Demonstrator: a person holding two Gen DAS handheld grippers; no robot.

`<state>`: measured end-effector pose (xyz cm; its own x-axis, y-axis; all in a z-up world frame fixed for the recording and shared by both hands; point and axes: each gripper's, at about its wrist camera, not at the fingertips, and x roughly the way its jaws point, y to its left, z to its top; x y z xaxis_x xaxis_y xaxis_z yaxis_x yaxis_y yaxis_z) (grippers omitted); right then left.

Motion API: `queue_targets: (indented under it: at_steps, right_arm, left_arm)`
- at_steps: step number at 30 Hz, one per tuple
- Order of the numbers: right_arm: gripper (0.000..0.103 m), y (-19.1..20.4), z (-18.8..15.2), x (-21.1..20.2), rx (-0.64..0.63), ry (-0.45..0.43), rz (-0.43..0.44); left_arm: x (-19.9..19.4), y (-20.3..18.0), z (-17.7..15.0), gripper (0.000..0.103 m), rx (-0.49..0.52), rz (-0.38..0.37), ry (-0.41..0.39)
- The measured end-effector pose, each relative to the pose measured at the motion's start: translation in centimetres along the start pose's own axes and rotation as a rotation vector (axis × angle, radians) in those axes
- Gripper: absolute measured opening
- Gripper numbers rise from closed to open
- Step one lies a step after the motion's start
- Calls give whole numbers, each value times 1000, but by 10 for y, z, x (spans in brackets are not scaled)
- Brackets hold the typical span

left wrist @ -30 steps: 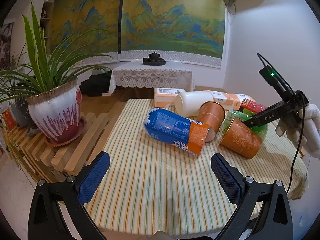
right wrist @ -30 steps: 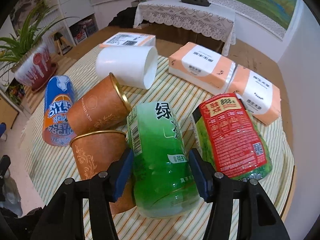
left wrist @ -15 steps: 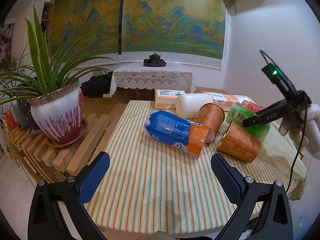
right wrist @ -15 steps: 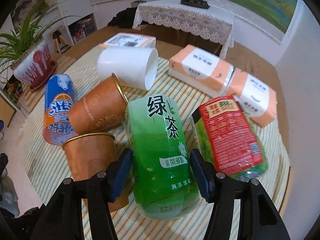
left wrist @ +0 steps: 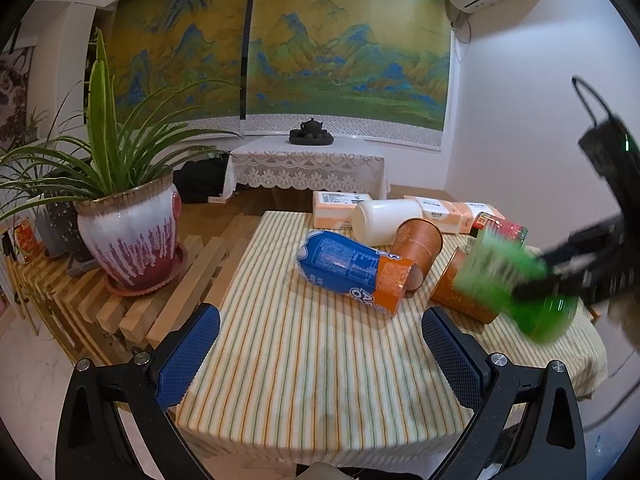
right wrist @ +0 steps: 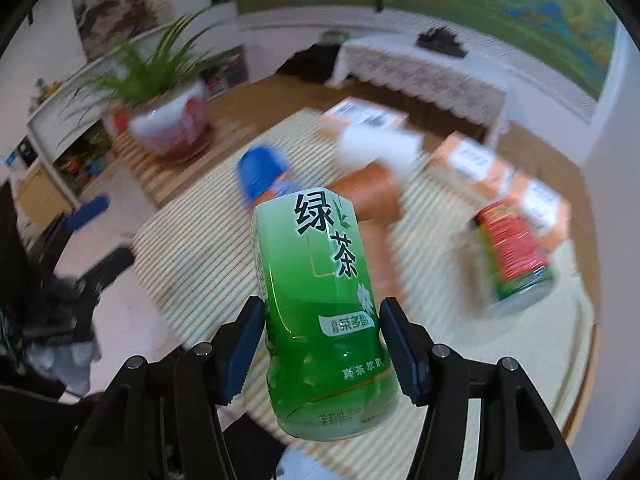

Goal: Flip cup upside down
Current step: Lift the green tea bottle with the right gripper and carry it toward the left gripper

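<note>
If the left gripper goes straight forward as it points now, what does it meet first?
Probably the blue and orange cup lying on its side on the striped tablecloth; the open left gripper has nothing nearer ahead, though depth is unclear.

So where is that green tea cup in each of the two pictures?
Left wrist view: the green tea cup is a blur at the right, lifted in the right gripper above the striped table.
Right wrist view: it fills the lower centre, clamped between the blue pads.
Shared landmark: the red-and-white plant pot.

The green cup reads "绿茶"; a smaller label reads "茶多酚".
</note>
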<state>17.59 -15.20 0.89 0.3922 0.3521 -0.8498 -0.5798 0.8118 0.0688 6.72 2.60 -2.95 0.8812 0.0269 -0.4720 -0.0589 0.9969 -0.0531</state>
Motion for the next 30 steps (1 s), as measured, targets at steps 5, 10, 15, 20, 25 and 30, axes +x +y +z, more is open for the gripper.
queue_targets:
  at_steps: [5,10,15,20,25,30]
  right_arm:
    - [56,13,-10,35,10,86,7]
    - [56,-8,-8,54,124,108,-29]
    - [56,-27,-8,57,257,97,3]
    - [59,-27,-13,55,290,87,42]
    - [64,-24,-17,45,307,36,57]
    - [64,-30,-37,13,340,-80,46]
  left_arm:
    - [-6,2,-2,102,1,0,0]
    - [-8,5,-1,102,-5,1,-2]
    - [-7,2,-3,102,-3,-12,1]
    - [-5,-12,-7,102,20,-38,15]
    - [0,-30,-12,102,51,-73,47]
    - [-1,-67,-23,102,77,-131,56]
